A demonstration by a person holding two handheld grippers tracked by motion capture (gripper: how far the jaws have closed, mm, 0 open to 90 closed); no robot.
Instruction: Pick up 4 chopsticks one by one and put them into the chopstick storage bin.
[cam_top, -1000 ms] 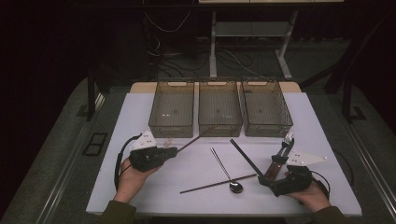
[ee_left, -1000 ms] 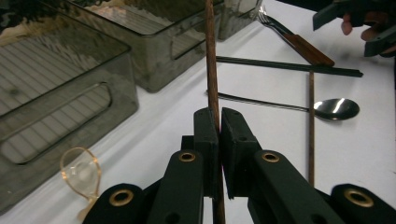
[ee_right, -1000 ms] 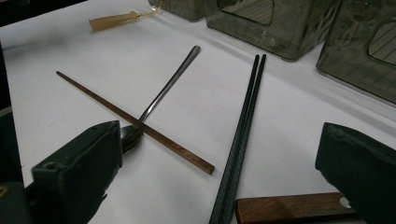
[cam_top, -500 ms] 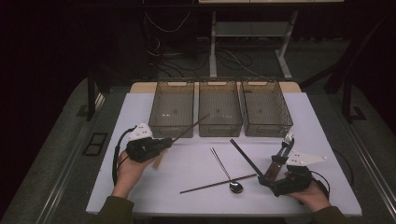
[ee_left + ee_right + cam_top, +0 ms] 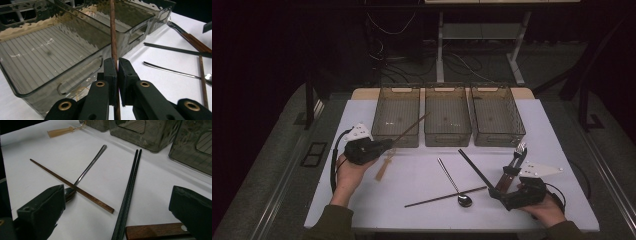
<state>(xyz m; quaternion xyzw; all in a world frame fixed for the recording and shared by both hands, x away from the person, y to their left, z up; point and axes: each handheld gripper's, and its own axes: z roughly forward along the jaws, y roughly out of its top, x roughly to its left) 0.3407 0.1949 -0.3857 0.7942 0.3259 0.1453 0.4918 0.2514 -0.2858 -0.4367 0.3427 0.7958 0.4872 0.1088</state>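
1. Since a second ago my left gripper (image 5: 384,145) has carried the brown chopstick (image 5: 412,128) away from the middle of the table toward the left bin (image 5: 396,116). My right gripper (image 5: 507,176) has not shifted.
2. My left fingers (image 5: 110,72) are pinched together on the brown chopstick, which runs up from between the pads. Its far end reaches over the near wall of the left bin and hangs above the bin's floor.
3. My right fingers (image 5: 42,207) stand wide apart and hold nothing. Between them on the table lie the black chopsticks (image 5: 128,192) and the wooden handle of the fork (image 5: 160,231).
4. Just beyond my right fingers, the second brown chopstick (image 5: 72,187) lies across the spoon (image 5: 86,171). A pale wooden utensil (image 5: 383,167) lies just under my left fingers.
5. As I judge it, the sorting has barely begun: all three bins look empty, the middle bin (image 5: 447,116) and right bin (image 5: 497,116) included. One chopstick is on its way; its mate, the black pair, the spoon, the fork and the pale piece remain.
6. The pale piece's head is hidden against the bin wall, and the tinted walls and dim light make the bin floors hard to read.
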